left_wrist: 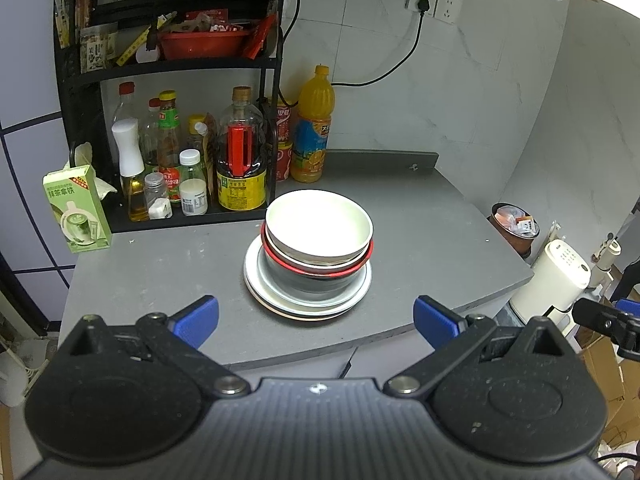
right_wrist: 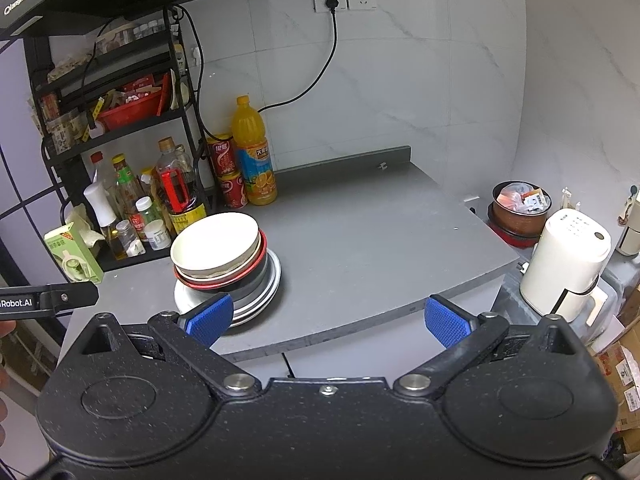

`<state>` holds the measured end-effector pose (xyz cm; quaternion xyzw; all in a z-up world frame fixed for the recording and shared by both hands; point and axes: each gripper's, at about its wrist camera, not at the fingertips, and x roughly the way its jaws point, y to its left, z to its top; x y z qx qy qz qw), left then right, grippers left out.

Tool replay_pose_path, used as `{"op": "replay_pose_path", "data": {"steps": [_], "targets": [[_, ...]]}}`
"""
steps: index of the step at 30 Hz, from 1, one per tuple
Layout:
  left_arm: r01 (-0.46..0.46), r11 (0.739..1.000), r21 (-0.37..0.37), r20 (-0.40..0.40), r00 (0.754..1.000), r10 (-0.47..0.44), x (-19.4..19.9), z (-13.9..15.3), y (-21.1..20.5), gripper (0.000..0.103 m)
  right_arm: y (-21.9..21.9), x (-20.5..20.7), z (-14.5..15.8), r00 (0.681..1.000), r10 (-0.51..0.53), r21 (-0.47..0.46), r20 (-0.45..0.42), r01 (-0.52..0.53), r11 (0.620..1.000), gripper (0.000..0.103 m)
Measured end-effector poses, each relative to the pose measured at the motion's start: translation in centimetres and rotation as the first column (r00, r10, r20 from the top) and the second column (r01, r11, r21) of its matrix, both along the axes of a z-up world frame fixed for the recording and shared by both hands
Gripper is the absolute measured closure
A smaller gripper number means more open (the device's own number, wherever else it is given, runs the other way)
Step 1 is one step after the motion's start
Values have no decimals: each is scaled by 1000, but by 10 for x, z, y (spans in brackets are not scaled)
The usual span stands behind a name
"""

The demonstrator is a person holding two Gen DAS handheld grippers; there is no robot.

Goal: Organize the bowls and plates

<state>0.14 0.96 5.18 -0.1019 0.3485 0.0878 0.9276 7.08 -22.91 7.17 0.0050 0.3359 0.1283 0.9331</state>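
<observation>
Two blue-padded fingers of the left claw (left_wrist: 316, 318) stand spread wide in the left wrist view, holding nothing, and hang at the near edge of the grey surface (left_wrist: 420, 232). Straight ahead of them, in the middle of that surface, sits the stack of dishes: a white bowl (left_wrist: 319, 224) on top, nested in a red-rimmed bowl (left_wrist: 352, 270), which rests in a dark bowl (left_wrist: 312, 284), all on a pile of white plates (left_wrist: 260, 292). Behind the stack to the left stands a black rack (left_wrist: 76, 92) crowded with sauce bottles, with a red basket (left_wrist: 204, 42) on its upper shelf. An orange juice bottle (left_wrist: 314, 128) stands just beside the rack, and a green drink carton (left_wrist: 78, 212) sits at the surface's left edge. A white kettle (left_wrist: 554, 276) shows off the right edge, and the tip of the right claw (left_wrist: 612, 322) enters at the far right. From the right wrist view, the right claw (right_wrist: 328, 320) is likewise spread wide and empty, near the front edge of the surface (right_wrist: 380, 248). The stack lies to its left, the white bowl (right_wrist: 214, 246) uppermost and the plates (right_wrist: 268, 284) beneath, with the left finger (right_wrist: 210, 318) overlapping the plates' near rim in this view. The juice bottle (right_wrist: 254, 152) stands behind the stack beside two red cans (right_wrist: 226, 174), and the kettle (right_wrist: 566, 260) stands off to the right.
</observation>
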Motion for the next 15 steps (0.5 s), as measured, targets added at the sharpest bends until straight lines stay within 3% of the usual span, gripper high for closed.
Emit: {"op": "replay_pose_path", "data": {"steps": [15], "targets": [[9, 1000, 3, -1, 1000, -9, 4, 1, -2, 0, -1, 4, 0, 1000, -6, 5, -3, 6, 1000, 0]]}}
